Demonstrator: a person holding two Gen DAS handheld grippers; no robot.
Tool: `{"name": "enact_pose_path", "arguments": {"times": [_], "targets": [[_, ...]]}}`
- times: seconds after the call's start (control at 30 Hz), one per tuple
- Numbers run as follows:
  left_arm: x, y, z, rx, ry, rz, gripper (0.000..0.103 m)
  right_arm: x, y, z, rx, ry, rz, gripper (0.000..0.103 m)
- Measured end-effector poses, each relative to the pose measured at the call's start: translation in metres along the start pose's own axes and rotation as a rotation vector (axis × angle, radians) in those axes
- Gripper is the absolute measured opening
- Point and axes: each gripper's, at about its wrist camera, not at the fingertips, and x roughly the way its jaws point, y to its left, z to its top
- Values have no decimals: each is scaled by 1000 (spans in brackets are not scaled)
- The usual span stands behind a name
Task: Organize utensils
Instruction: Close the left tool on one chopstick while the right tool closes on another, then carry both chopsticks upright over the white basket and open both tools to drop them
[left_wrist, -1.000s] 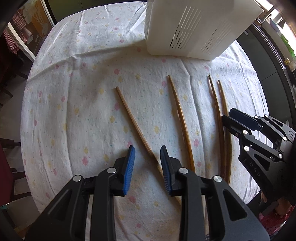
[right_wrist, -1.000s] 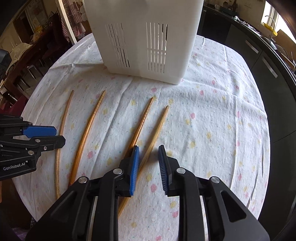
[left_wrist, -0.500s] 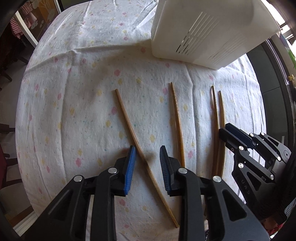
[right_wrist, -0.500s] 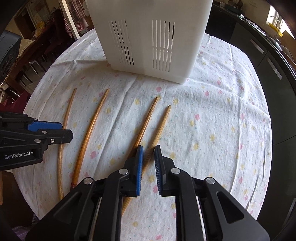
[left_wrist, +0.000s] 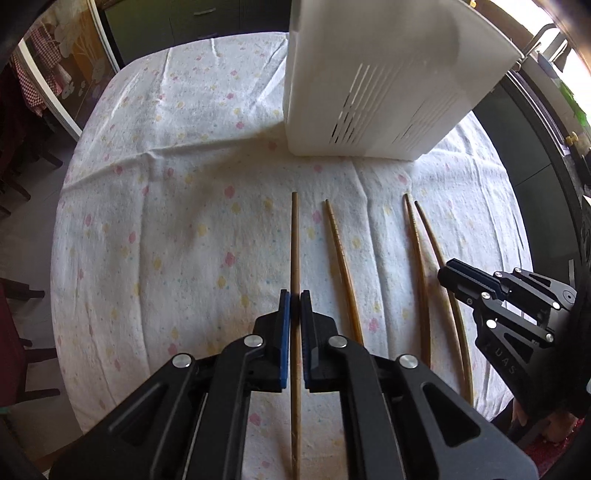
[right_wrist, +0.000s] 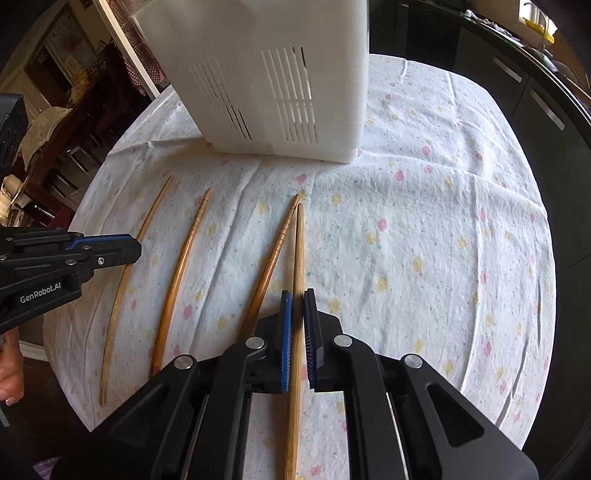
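Left wrist view, left to right: the surface (left_wrist: 155, 221) is covered by a white cloth with small pastel flower prints. The left hand-held gripper (left_wrist: 295, 306) is seen closed onto the leftmost chopstick (left_wrist: 294, 240), the blue pads pressed against its shaft on both sides; the stick runs straight forward between the fingers and its far tip points toward the white slotted basket (left_wrist: 388, 92). Just right of it a ridged chopstick (left_wrist: 341, 258) lies on the cloth, apart from the gripped one. Further right a second ridged chopstick (left_wrist: 415, 251) and a smooth outer chopstick (left_wrist: 441, 258) are seen close together, tips nearly meeting. The right hand-held gripper (left_wrist: 448, 275) is seen at the right edge over that pair.

Right wrist view, left to right: the left hand-held gripper (right_wrist: 135, 249) enters from the left edge over the leftmost chopstick (right_wrist: 122, 280). The ridged chopstick (right_wrist: 184, 254) lies apart to its right. The second ridged chopstick (right_wrist: 275, 251) lies angled, its tip just beside the tip of the smooth outer chopstick (right_wrist: 298, 251). The right hand-held gripper (right_wrist: 297, 306) is closed onto the smooth outer chopstick, pads on both sides of the shaft. The basket (right_wrist: 266, 74) stands upright on the cloth beyond all four tips, not touching them
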Motion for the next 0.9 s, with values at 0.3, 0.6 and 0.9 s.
{"name": "enact_pose_path", "arguments": {"times": [0.3, 0.6, 0.9], "targets": [[-50, -11, -9, 67, -123, -42, 5, -61, -26, -18, 61, -147, 77, 7], [-98, -23, -25, 132, -222, -72, 5, -132, -18, -33, 33, -292, 107, 7], [-132, -26, -32, 156, -302, -90, 5, -172, 0, -36, -4, -371, 109, 7]]}}
